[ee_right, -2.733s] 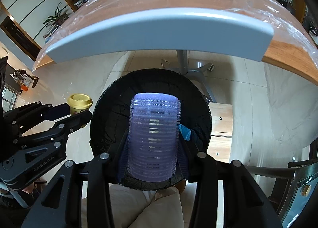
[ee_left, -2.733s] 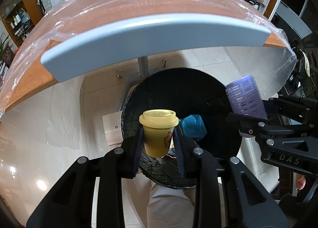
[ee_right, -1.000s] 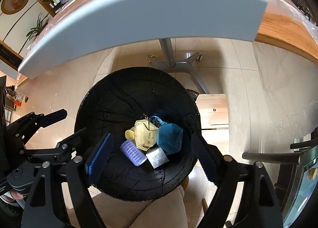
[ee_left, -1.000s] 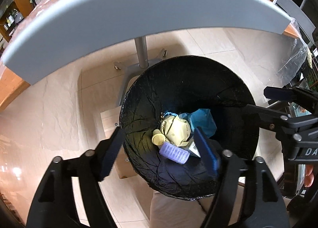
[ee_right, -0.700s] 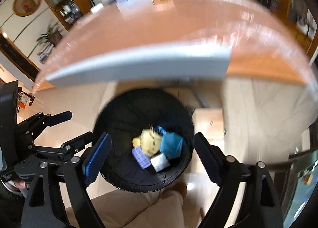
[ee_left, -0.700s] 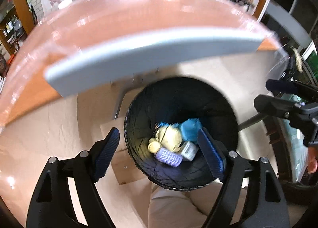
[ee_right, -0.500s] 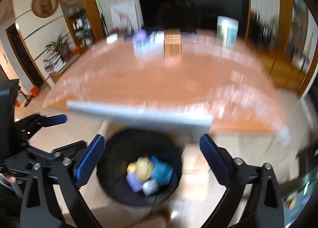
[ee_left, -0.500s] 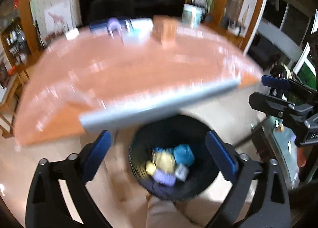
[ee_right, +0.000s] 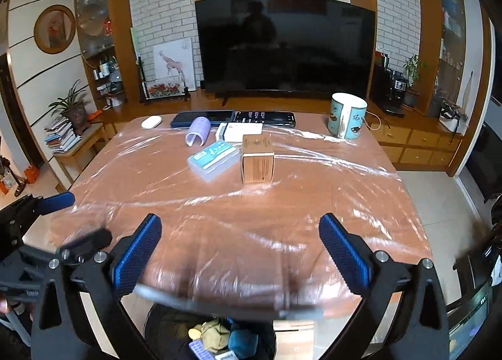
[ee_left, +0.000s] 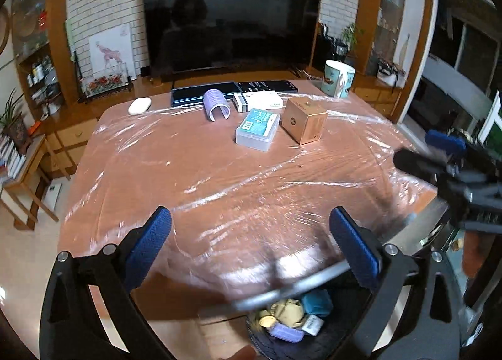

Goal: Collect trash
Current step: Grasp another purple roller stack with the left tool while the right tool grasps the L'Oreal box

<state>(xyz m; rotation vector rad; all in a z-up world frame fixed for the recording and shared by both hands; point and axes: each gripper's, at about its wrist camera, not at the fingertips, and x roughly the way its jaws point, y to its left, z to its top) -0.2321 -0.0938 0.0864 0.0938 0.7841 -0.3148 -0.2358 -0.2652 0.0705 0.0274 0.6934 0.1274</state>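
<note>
While the black bin [ee_left: 282, 344] sits on the floor below the near table edge, holding a yellow cup [ee_left: 266, 321], purple roller [ee_left: 287, 334] and teal wad [ee_left: 317, 302], the left gripper [ee_left: 251, 242] and right gripper [ee_right: 240, 251] hang released, jaws spread wide and empty, over the plastic-wrapped table [ee_right: 251, 203]. A brown box [ee_right: 257, 162] stands far off.

table near edge [ee_left: 282, 291]: motion-blurred | trash bin [ee_right: 163, 328]: mostly hidden under it (bottom cut off by frame)
</note>
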